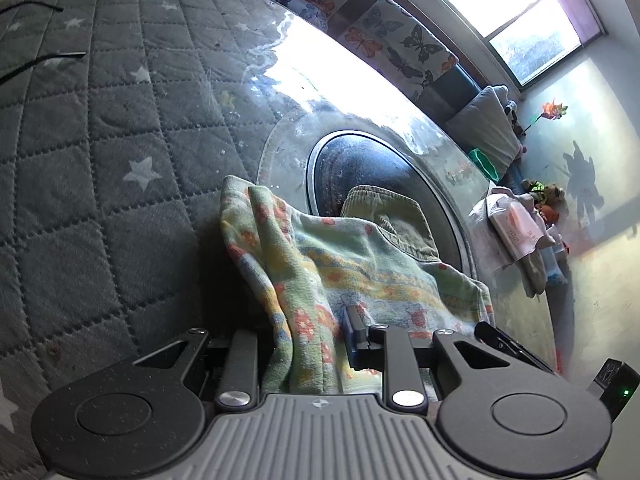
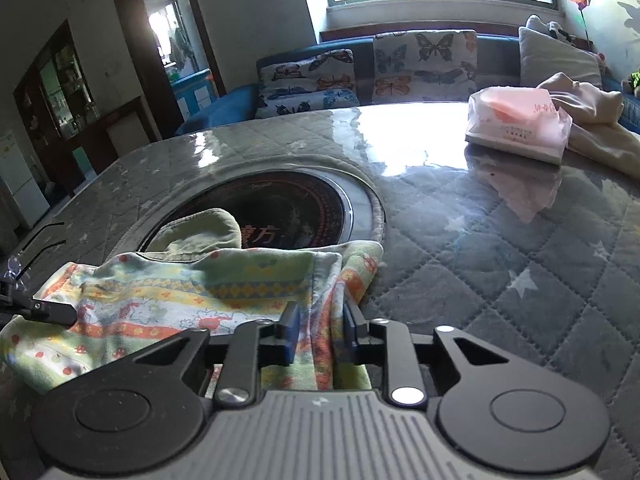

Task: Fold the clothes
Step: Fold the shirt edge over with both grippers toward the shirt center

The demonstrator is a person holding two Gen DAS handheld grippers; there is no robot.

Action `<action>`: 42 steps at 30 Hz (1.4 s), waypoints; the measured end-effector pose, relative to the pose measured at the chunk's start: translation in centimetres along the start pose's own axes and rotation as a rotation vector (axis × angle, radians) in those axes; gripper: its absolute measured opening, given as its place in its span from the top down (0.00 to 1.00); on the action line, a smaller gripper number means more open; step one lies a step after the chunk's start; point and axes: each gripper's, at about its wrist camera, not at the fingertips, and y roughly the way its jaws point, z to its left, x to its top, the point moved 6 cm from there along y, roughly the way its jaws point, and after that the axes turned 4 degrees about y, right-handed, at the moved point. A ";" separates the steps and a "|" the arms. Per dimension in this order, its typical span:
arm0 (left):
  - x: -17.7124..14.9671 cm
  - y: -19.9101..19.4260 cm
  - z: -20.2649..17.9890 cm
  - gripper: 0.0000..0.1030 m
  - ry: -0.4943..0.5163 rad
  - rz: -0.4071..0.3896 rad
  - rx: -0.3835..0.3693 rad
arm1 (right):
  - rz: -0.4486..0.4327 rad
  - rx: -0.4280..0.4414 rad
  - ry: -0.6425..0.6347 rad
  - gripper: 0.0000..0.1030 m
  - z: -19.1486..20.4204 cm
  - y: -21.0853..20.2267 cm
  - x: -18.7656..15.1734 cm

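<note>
A small garment (image 1: 340, 256) with green, yellow and orange printed bands lies crumpled on the quilted table cover (image 1: 100, 160). Its green ribbed part (image 1: 384, 208) overlaps the round black hob. My left gripper (image 1: 308, 344) is shut on a bunched fold at the garment's near edge; the cloth hides its left finger. In the right wrist view, my right gripper (image 2: 320, 336) is shut on another hanging fold of the garment (image 2: 180, 292), with cloth filling the gap between both fingers. The other gripper's tip (image 2: 40, 312) touches the garment at far left.
A round black hob (image 2: 288, 208) is set into the grey star-patterned table (image 2: 500, 280), under a shiny clear sheet. A pink tissue pack (image 2: 520, 124) and a beige cloth (image 2: 592, 120) sit at the far right. Behind stands a blue sofa with butterfly cushions (image 2: 424, 64).
</note>
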 end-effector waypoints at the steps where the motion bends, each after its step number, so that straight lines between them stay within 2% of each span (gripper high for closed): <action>1: 0.0 0.0 -0.1 0.76 0.010 -0.003 0.006 | -0.001 0.002 0.000 0.76 0.0 0.0 0.0; 3: -0.1 0.0 -0.3 0.76 0.031 -0.008 0.018 | -0.001 0.003 -0.010 0.78 0.3 0.1 -0.1; 4: -0.1 0.0 -0.4 0.76 0.040 -0.011 0.026 | 0.002 0.003 -0.020 0.86 0.4 0.2 -0.1; 5: -0.2 -0.1 -0.6 0.76 0.050 -0.015 0.035 | 0.000 0.001 -0.023 0.88 0.6 0.1 -0.1; 7: -0.3 -0.1 -0.8 0.76 0.071 -0.019 0.052 | -0.005 -0.002 -0.028 0.90 0.8 0.0 -0.1; 11: -0.3 -0.5 -1.4 0.76 0.115 -0.035 0.079 | -0.044 0.014 -0.026 0.91 1.2 -1.2 0.4; 17: 0.1 -1.2 -2.8 0.83 0.182 -0.073 0.092 | -0.114 0.049 -0.039 0.92 2.4 -3.9 1.1; 29: 0.2 -1.3 -7.0 0.87 0.290 -0.081 0.044 | -0.199 0.046 -0.058 0.93 3.0 -8.0 1.9; 42: 0.2 0.8 -14.0 0.87 0.430 -0.055 -0.018 | -0.272 -0.051 -0.042 0.93 -0.8 -12.3 3.2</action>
